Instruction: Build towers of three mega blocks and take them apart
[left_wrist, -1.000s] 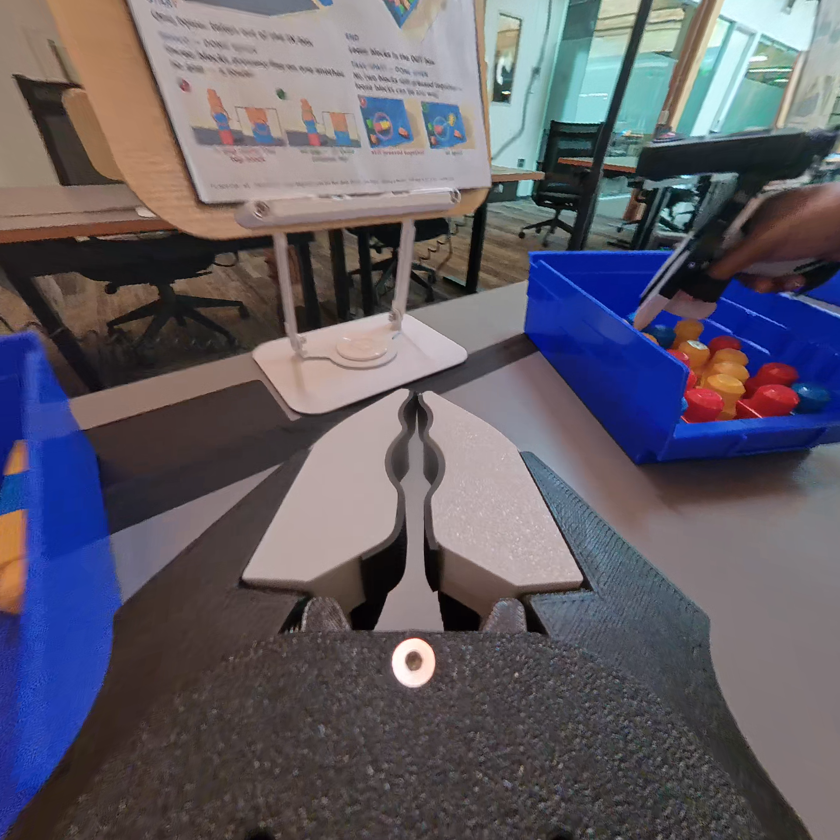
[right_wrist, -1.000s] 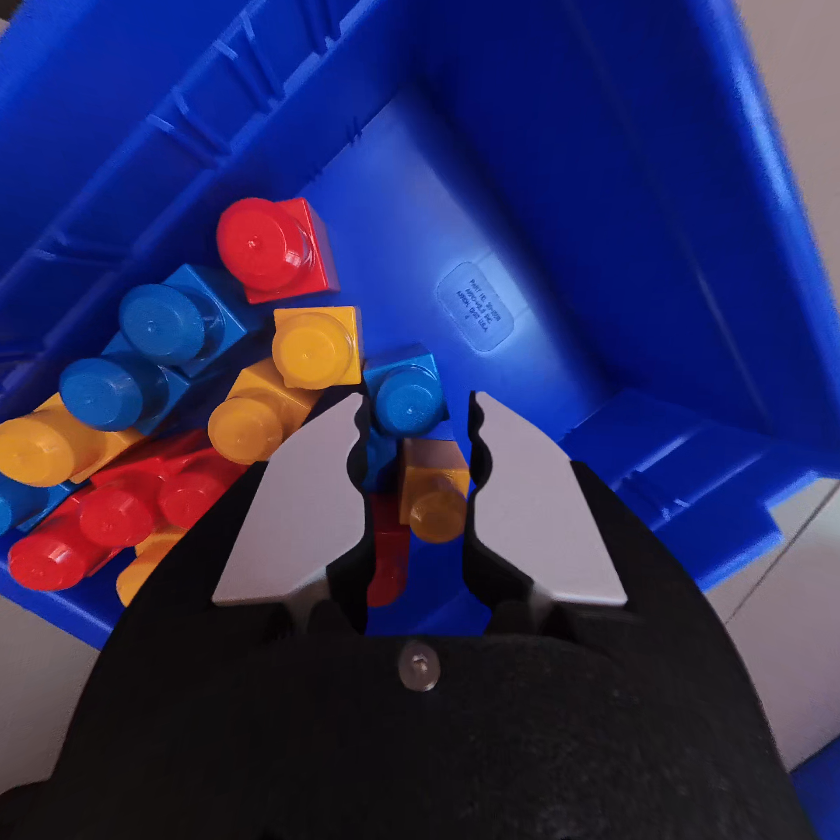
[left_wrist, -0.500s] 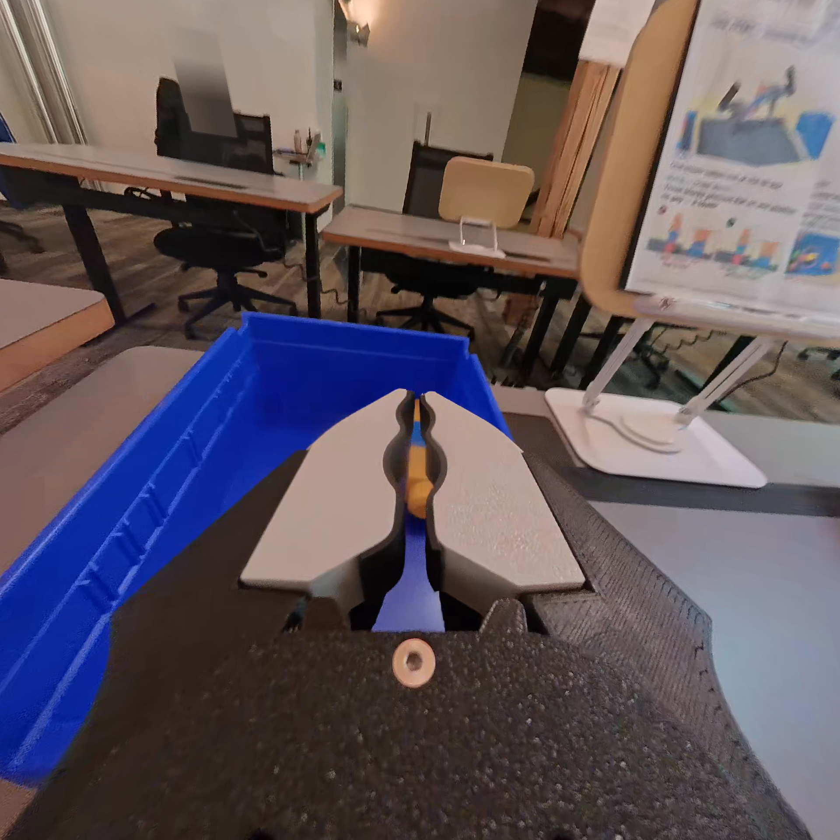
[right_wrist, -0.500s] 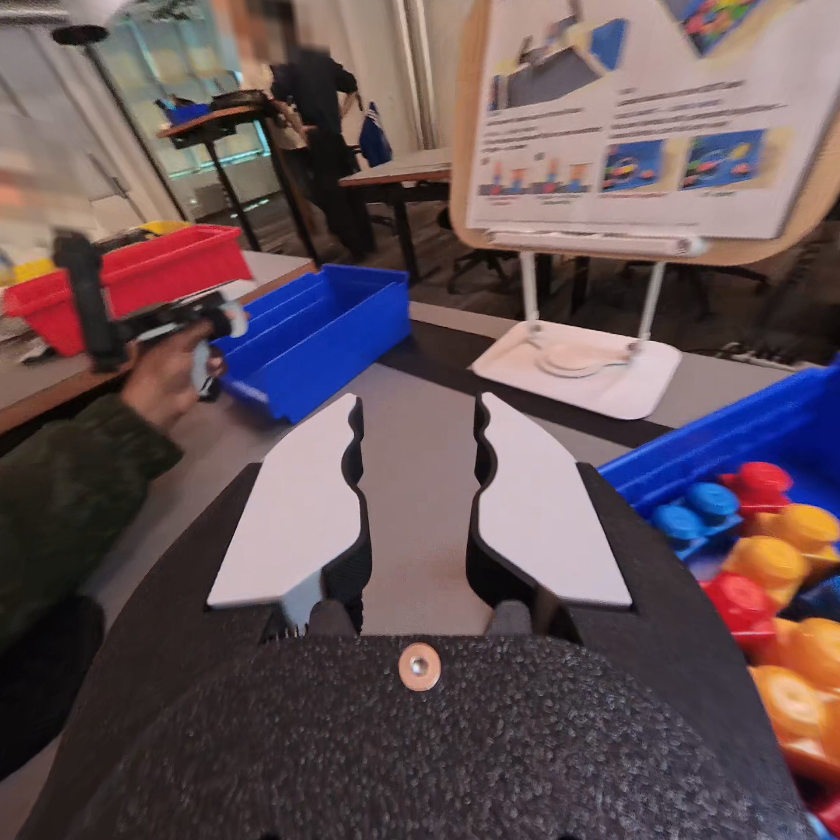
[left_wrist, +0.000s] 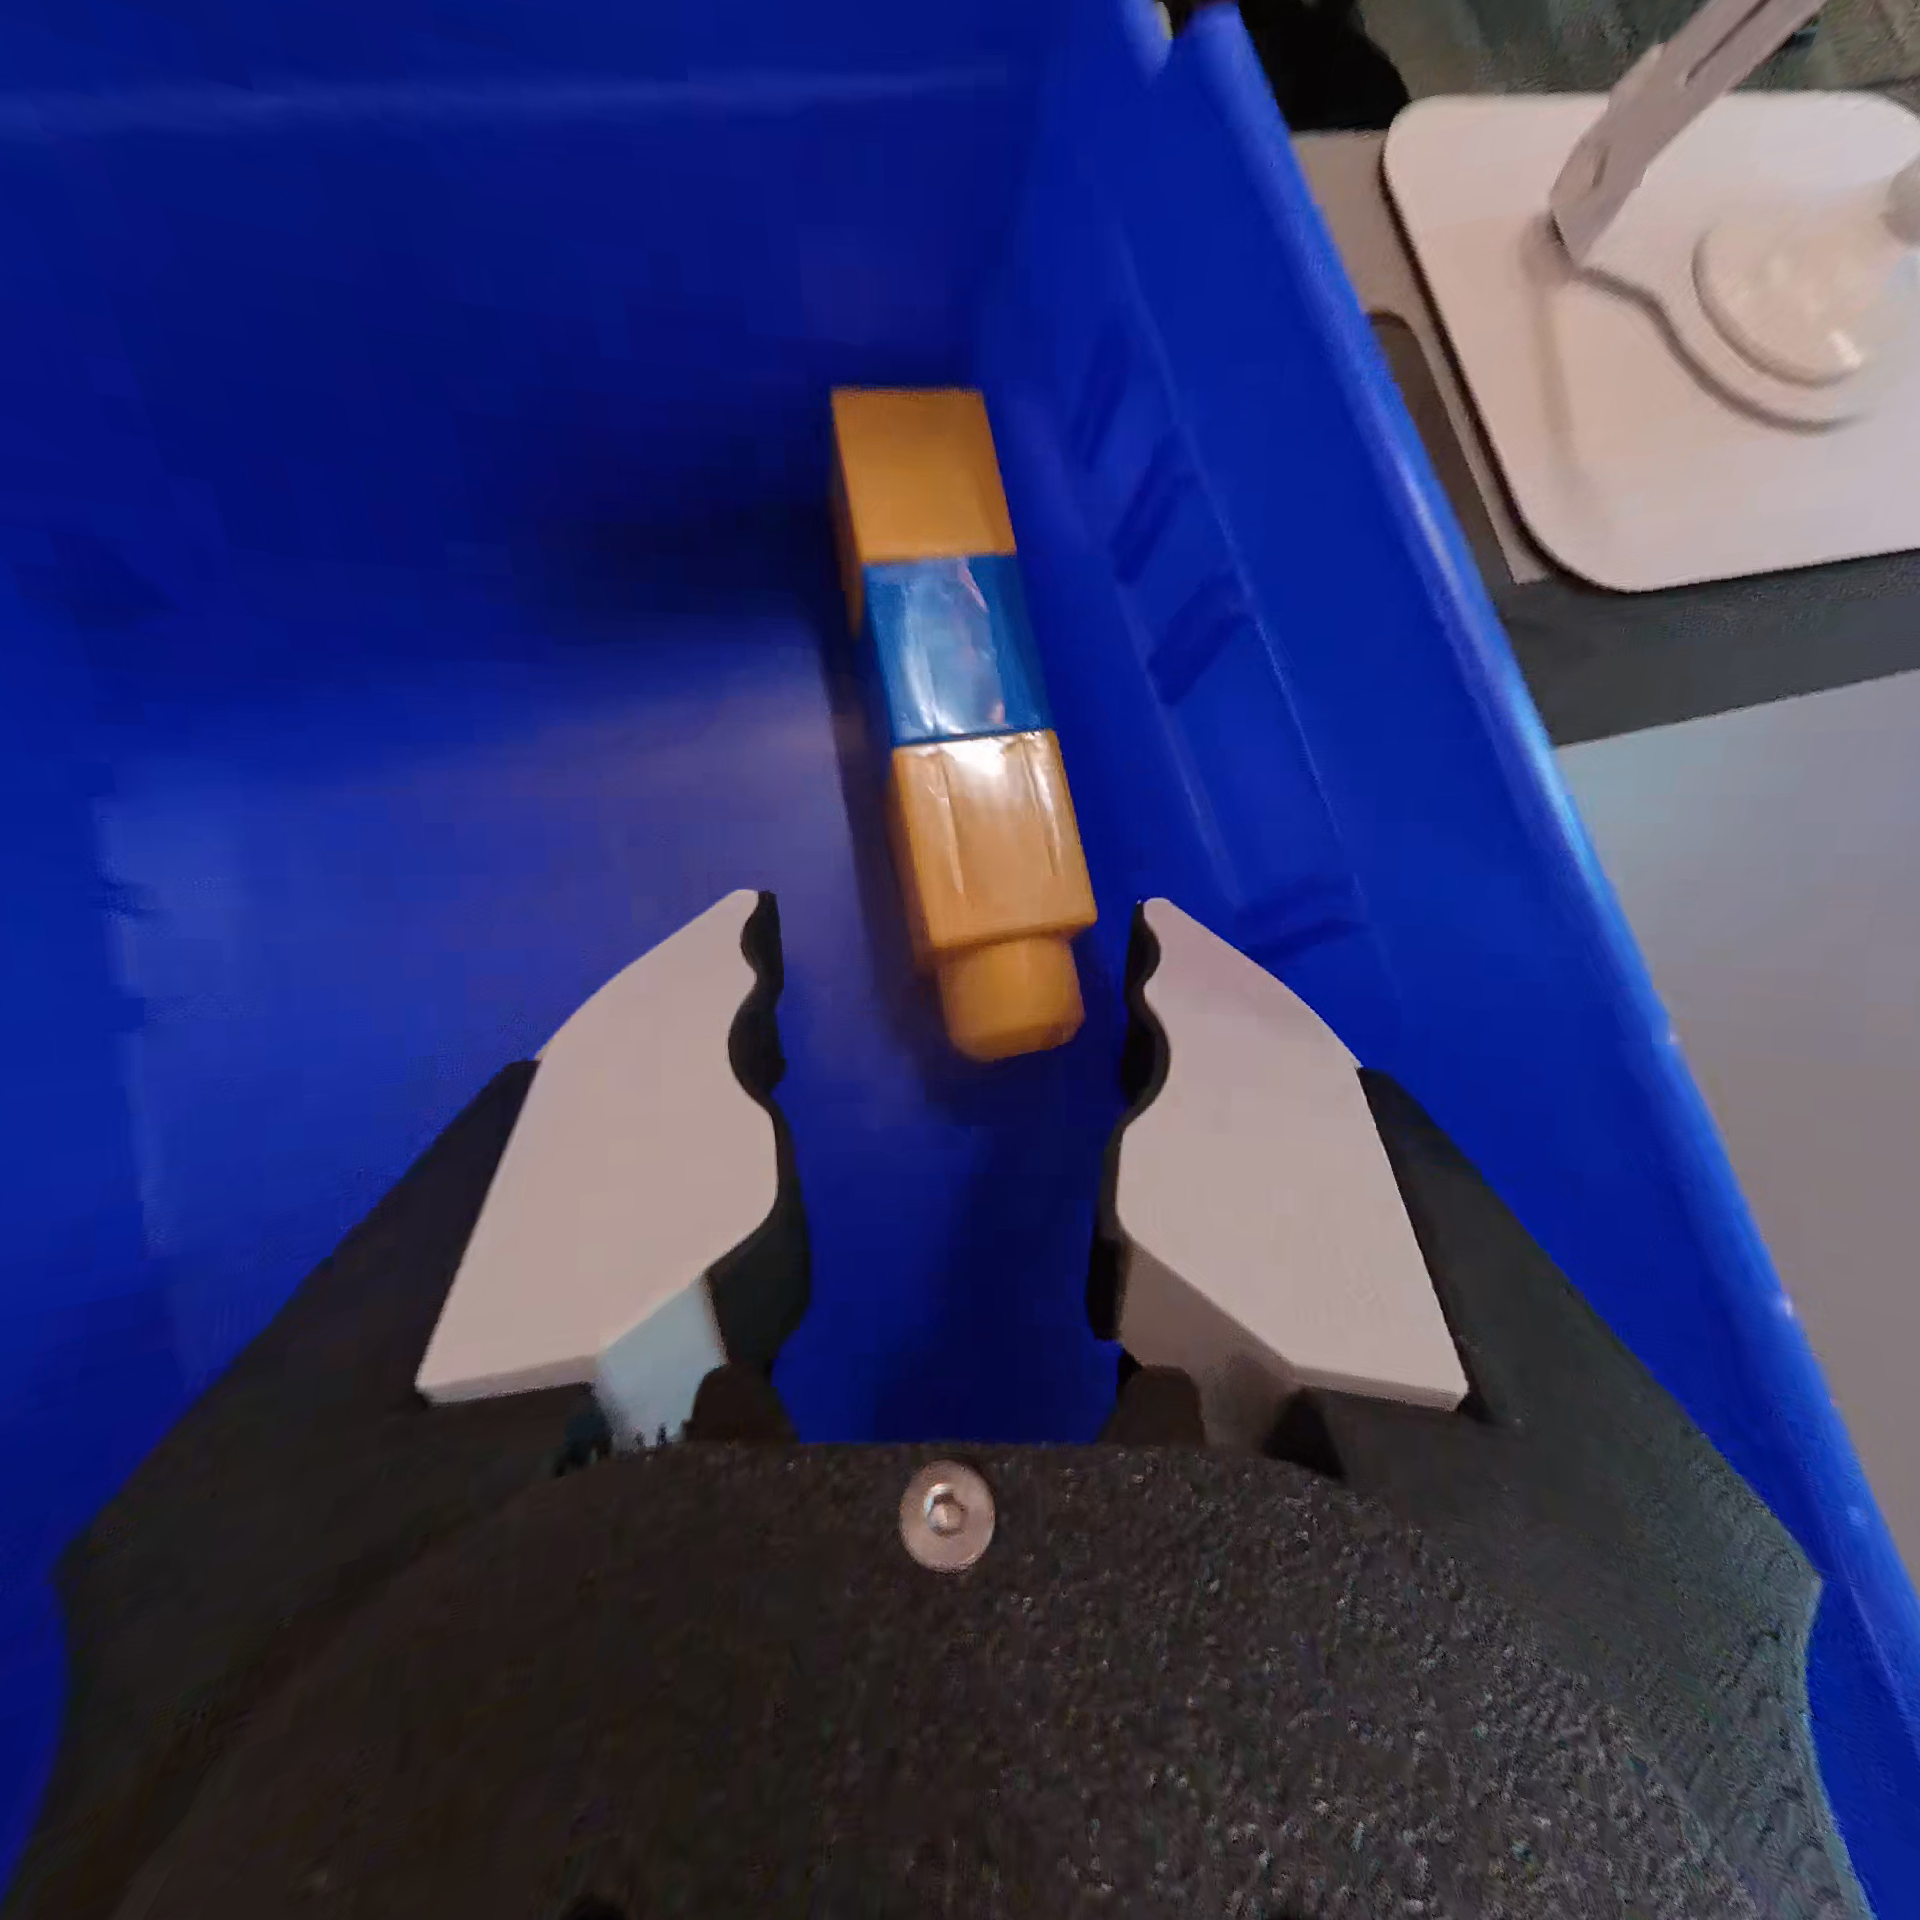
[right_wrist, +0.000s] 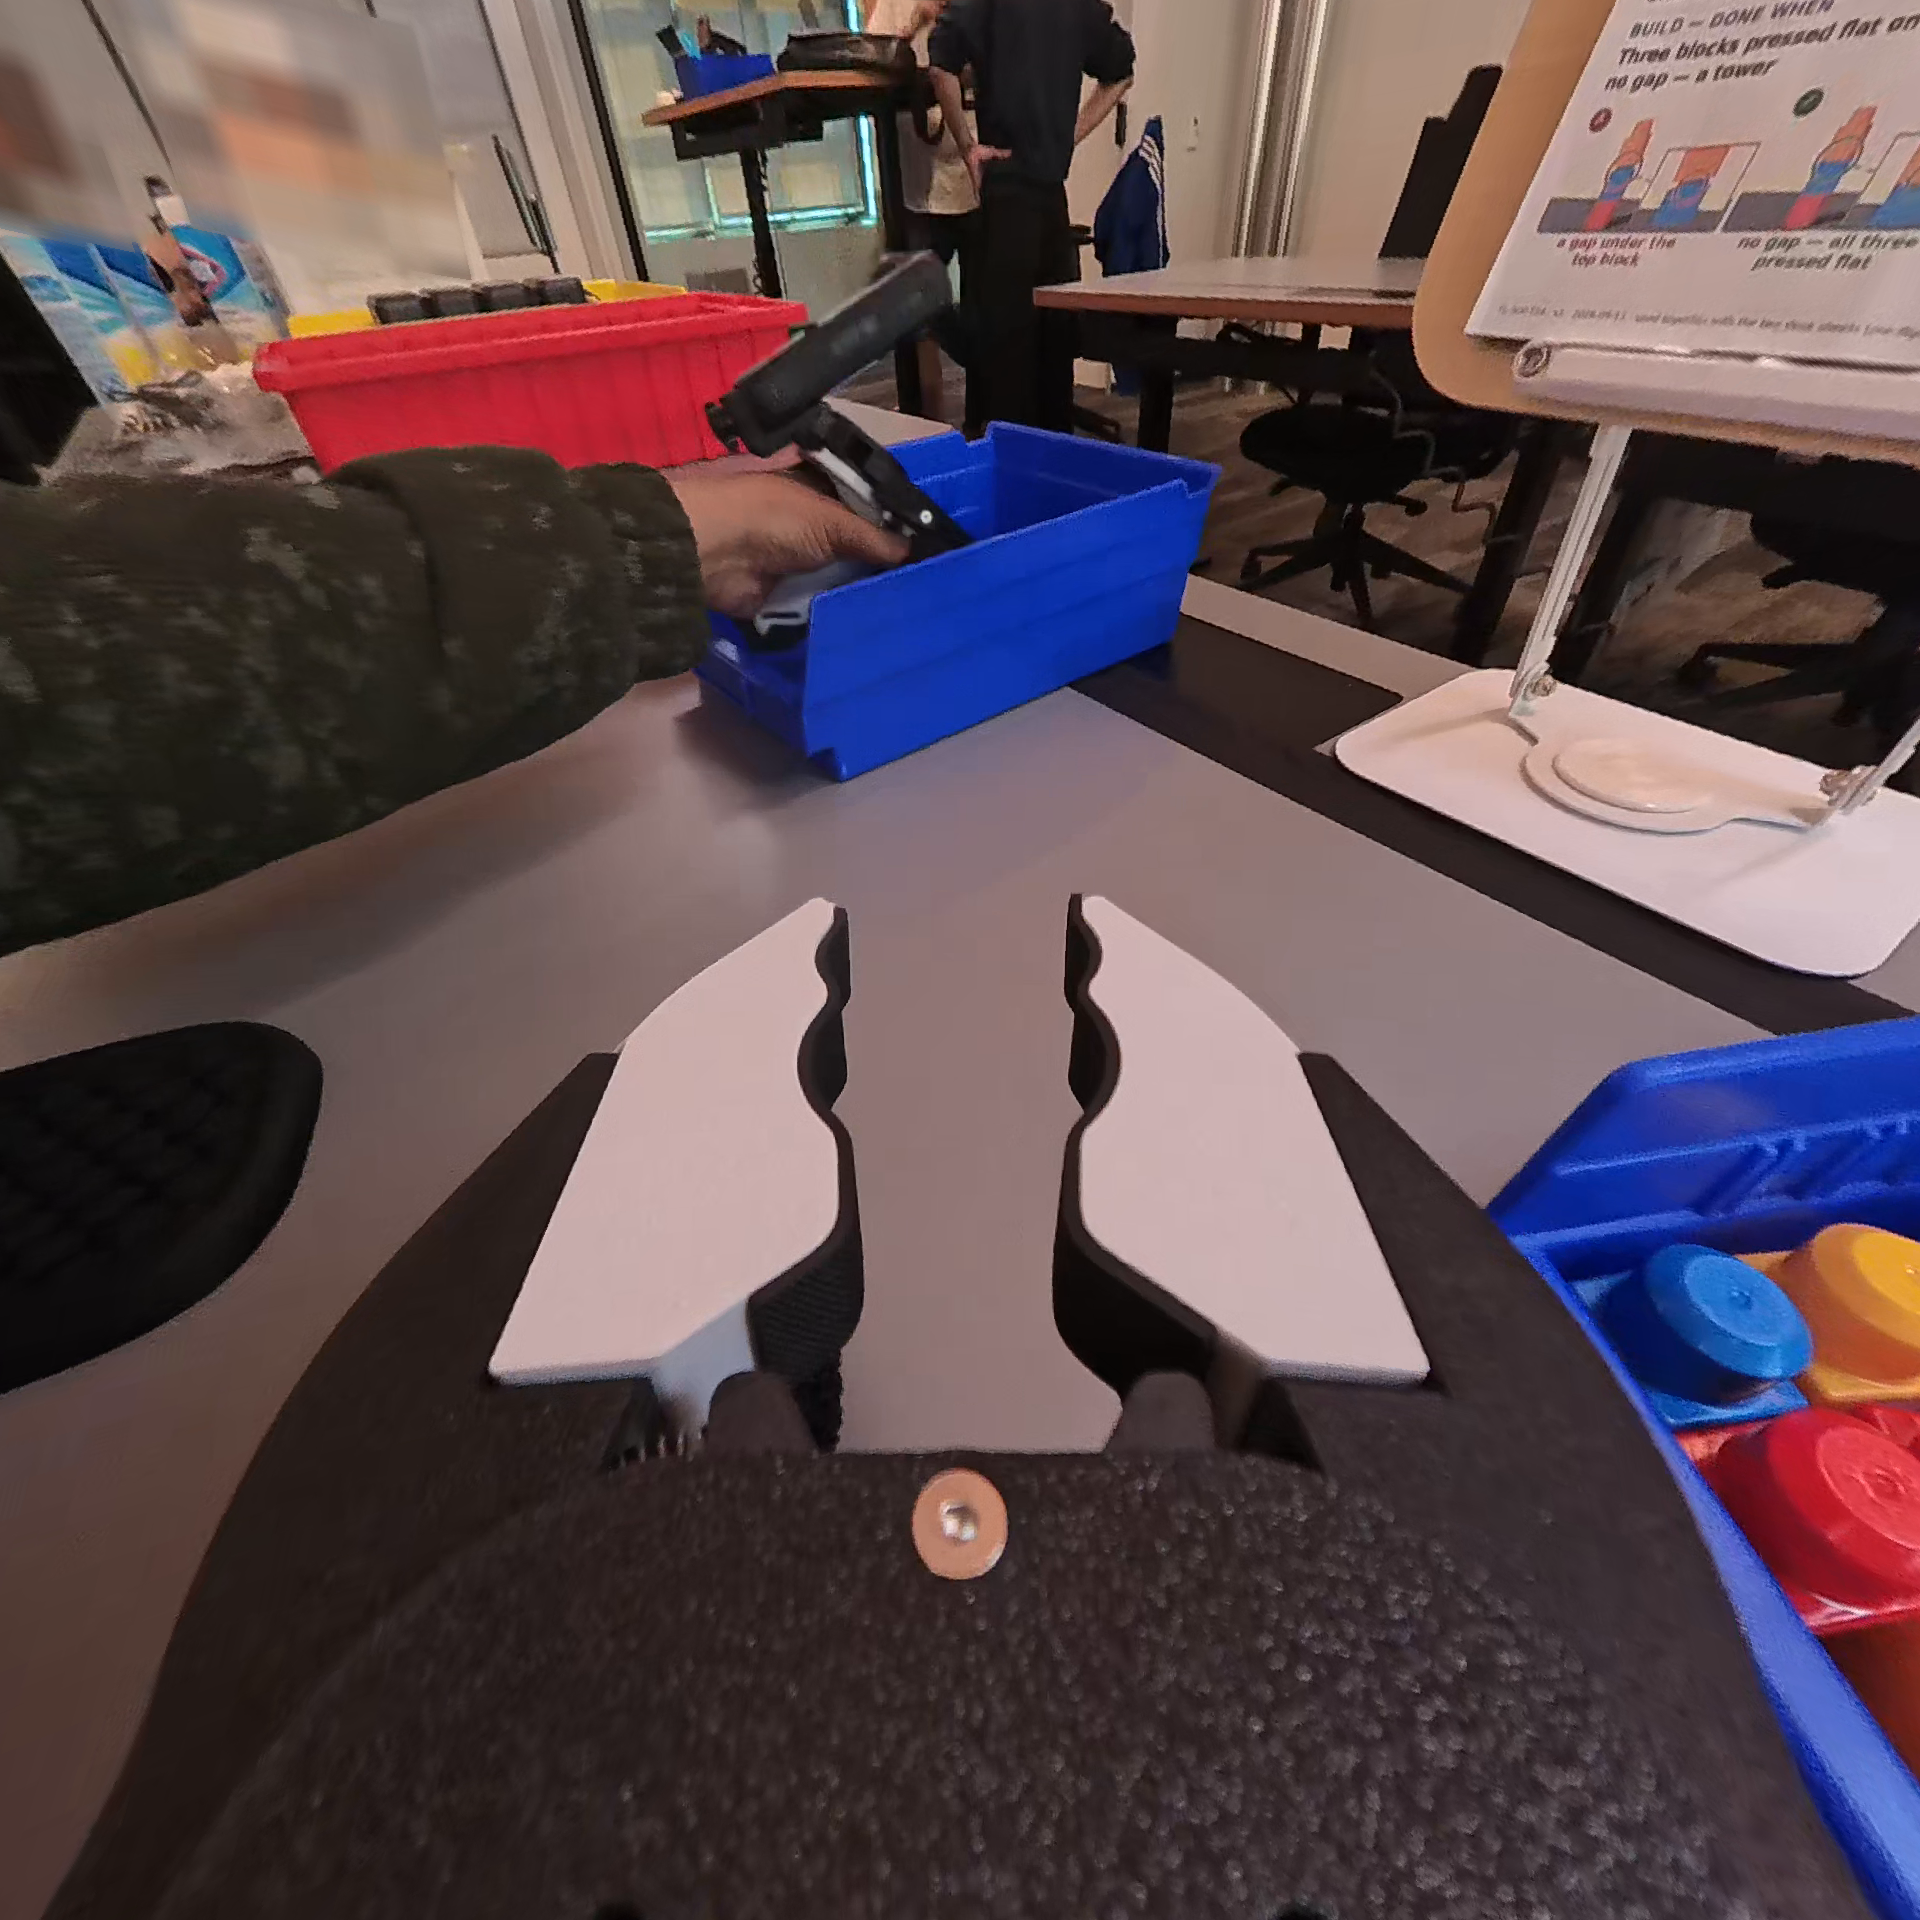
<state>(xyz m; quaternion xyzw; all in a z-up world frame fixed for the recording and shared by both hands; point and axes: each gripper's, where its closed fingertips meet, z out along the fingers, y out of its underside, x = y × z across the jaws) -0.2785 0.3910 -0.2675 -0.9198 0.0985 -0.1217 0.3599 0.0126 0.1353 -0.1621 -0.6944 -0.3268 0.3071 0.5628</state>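
A tower of three blocks, yellow, blue, yellow (left_wrist: 956, 686), lies on its side on the floor of a blue bin (left_wrist: 416, 520), close to the bin's right wall. My left gripper (left_wrist: 951, 914) is open and empty just above the tower's near stud end. My right gripper (right_wrist: 956, 914) is open and empty over the grey table (right_wrist: 935, 810). In the right wrist view the left gripper (right_wrist: 831, 447) is held by a hand and dips into the far blue bin (right_wrist: 997, 613). A second blue bin (right_wrist: 1704, 1143) at the lower right holds loose blue (right_wrist: 1704, 1330), yellow and red blocks.
A white stand (right_wrist: 1662, 821) holding an instruction sheet sits at the table's far right; its base also shows in the left wrist view (left_wrist: 1662, 312). A red bin (right_wrist: 520, 374) stands behind the sleeve (right_wrist: 312, 644). A person stands in the background. Spacing between my two grippers at the tips: around 40 cm.
My left gripper swung from the table centre into the left bin, tipped down over the tower and opened. My right gripper left the block bin and now hovers over the table, still open.
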